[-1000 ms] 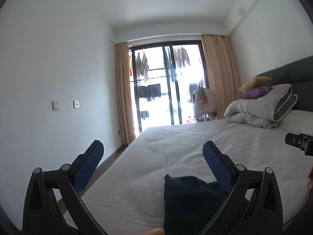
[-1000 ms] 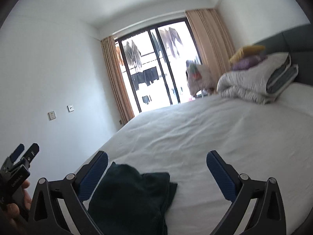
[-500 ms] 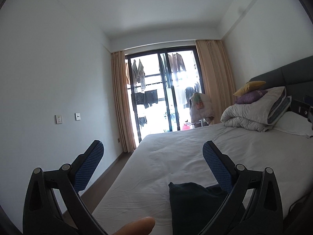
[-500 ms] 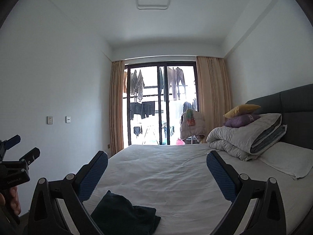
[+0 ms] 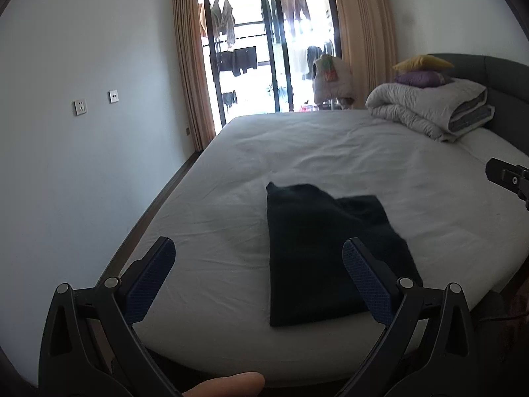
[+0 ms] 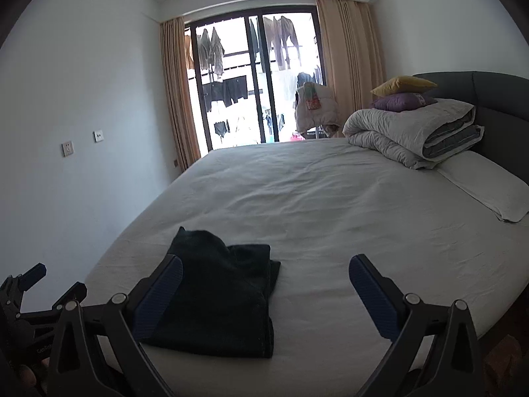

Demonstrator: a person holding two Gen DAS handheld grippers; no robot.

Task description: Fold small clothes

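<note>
here, a dark garment [image 5: 317, 251] is seen lying on the white bed [image 5: 330, 152], near the bed's front edge and toward its left corner. it is laid in overlapping layers, with a second part spread out to its right; its colour is too dark for seams or type to be made out. in the left wrist view its near right corner is covered by the gripper's right finger, and in the right wrist view its left edge is hidden behind a blue pad [image 6: 158, 297].

the left gripper [image 5: 258, 281] is held above the bed's front edge with its jaws spread wide and nothing between them; it is kept clear of the garment. the right gripper [image 6: 266, 294] is likewise held with its jaws wide apart and empty, above the bed's front edge, to the right of the garment. only a black tip of it is caught at the right rim of the left wrist view, the rest being cut off. part of a fingertip [image 5: 228, 385] is seen at the bottom rim.

at the head of the bed, a folded quilt [image 6: 413, 132] is stacked with a purple cushion [image 6: 401, 102] and a yellow cushion [image 6: 403, 85] on top, and a pillow [image 6: 486, 185] is laid beside it.
</note>
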